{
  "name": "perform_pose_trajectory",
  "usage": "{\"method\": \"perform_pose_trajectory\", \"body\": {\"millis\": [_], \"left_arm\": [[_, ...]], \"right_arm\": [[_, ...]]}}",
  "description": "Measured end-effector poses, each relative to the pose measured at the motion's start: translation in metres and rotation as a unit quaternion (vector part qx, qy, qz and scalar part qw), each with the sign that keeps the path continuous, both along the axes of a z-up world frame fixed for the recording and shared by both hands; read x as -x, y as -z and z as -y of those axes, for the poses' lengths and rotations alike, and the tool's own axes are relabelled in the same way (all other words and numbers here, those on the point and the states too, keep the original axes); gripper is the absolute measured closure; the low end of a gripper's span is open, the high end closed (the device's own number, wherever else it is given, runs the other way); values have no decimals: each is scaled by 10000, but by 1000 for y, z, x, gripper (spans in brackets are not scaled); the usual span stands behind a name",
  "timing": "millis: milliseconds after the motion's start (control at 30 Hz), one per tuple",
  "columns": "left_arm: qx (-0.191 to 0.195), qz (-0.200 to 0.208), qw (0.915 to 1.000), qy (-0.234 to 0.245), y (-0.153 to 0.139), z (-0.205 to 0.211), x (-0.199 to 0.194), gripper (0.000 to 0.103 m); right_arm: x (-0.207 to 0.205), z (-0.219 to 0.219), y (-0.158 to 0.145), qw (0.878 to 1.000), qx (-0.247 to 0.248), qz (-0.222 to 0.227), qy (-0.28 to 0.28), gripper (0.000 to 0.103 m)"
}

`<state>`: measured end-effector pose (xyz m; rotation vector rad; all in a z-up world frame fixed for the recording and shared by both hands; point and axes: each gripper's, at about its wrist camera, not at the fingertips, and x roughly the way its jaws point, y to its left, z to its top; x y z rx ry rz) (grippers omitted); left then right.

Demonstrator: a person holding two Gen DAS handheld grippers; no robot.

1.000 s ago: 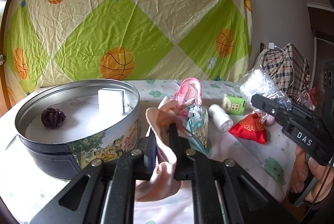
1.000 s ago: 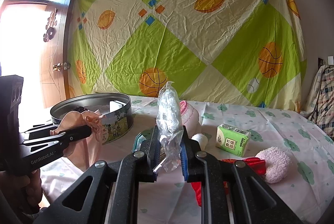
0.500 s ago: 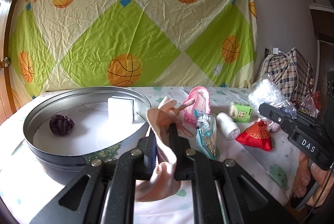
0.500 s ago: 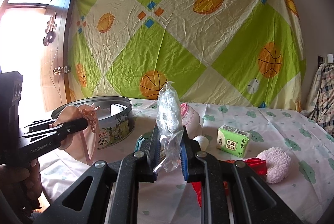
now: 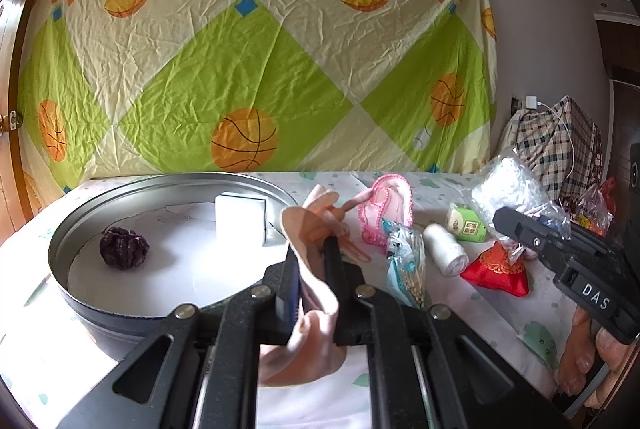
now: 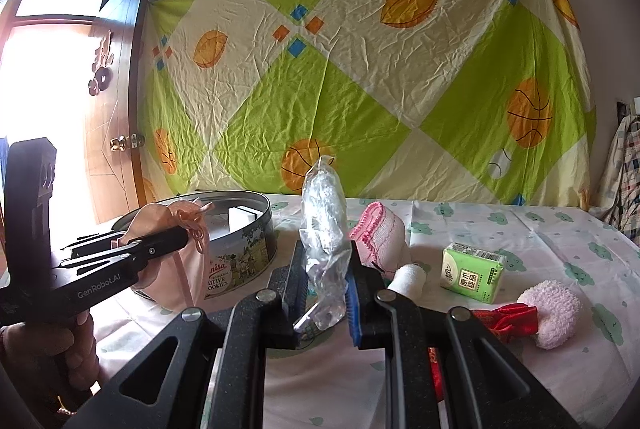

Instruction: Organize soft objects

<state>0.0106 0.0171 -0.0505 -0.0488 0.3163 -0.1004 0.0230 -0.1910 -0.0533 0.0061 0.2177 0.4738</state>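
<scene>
Only the right view shows left tongs [image 6: 182, 235] pinching the pink pouch [image 6: 180, 269] beside the tin [image 6: 240, 253]; right tongs [image 6: 324, 269] clamp crinkled plastic [image 6: 324, 229].

A: What colours hang behind everything?

B: A wall sheet [image 5: 256, 69] of lime-green and cream diamonds, with orange basketballs, orange leaves and small blue and orange squares.

A: And the round tin [image 5: 120, 313]?

B: Silver rim, dark side, white lining. A dark purple ball [image 5: 124, 253] and a white block [image 5: 240, 219] sit in it.

A: The tongs?

B: Black. The left tongs [image 5: 314, 269] grip a peach-pink pouch [image 5: 316, 293], the right tongs [image 6: 326, 281] a clear plastic bag [image 6: 324, 229].

A: The rest?

B: A green tissue pack [image 6: 472, 275], a red pouch [image 5: 498, 269] with gold embroidery, a pink fluffy puff [image 6: 554, 311], and a worktop cloth [image 6: 540, 229] in white with pale green clouds.
</scene>
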Motion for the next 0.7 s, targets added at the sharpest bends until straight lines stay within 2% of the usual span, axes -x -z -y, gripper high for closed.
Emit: {"method": "perform_pose_trajectory", "body": {"millis": [700], "left_arm": [[96, 67, 9999, -115, -4, -27, 0, 95]], "right_arm": [[-8, -39, -2, 9986, -94, -233, -471, 85]]}}
